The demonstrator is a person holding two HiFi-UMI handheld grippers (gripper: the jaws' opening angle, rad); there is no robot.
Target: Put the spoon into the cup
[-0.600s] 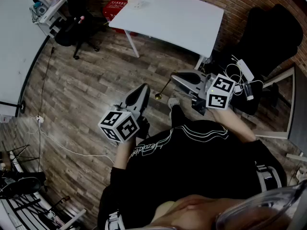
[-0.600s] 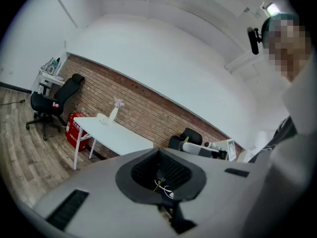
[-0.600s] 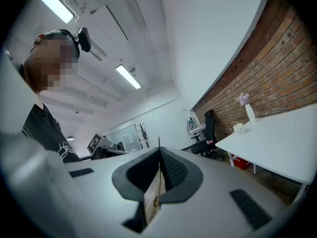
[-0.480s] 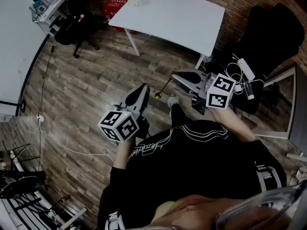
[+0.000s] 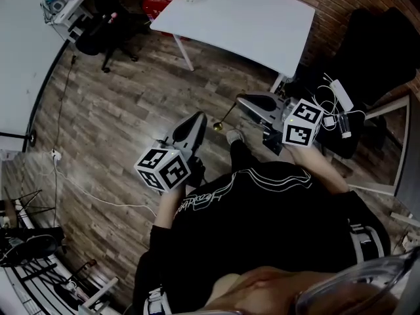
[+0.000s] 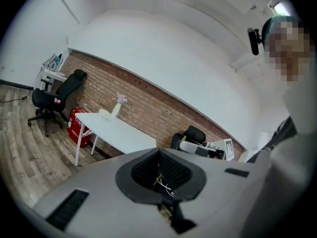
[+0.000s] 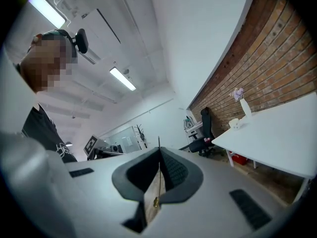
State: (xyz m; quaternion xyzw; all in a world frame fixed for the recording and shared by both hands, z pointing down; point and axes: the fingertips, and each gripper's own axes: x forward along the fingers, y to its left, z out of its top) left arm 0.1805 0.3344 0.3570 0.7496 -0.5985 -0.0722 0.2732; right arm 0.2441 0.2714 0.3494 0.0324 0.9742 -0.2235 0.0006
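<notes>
A thin gold spoon [image 5: 223, 118] sticks out from my right gripper [image 5: 241, 102], bowl end hanging toward the wood floor. In the right gripper view its handle [image 7: 158, 175] runs as a thin line between the shut jaws of that gripper [image 7: 159, 152]. My left gripper [image 5: 195, 120] is held beside it at waist height; in its own view the left gripper [image 6: 159, 153] has its jaws together with nothing between them. A small white cup [image 7: 236, 123] sits on the far white table [image 5: 262, 31], next to a slim vase [image 7: 241, 105] with a flower.
Black office chairs [image 5: 105, 35] stand at the left and another [image 5: 374, 51] at the right, with cables and a power strip [image 5: 338, 97] near it. A red bin [image 5: 156, 4] sits by the table leg. A white cable [image 5: 85, 199] trails across the floor.
The head view has shifted a little, so the white table sits slightly lower and nearer. Both grippers keep the same pose, and the spoon stays in the right one.
</notes>
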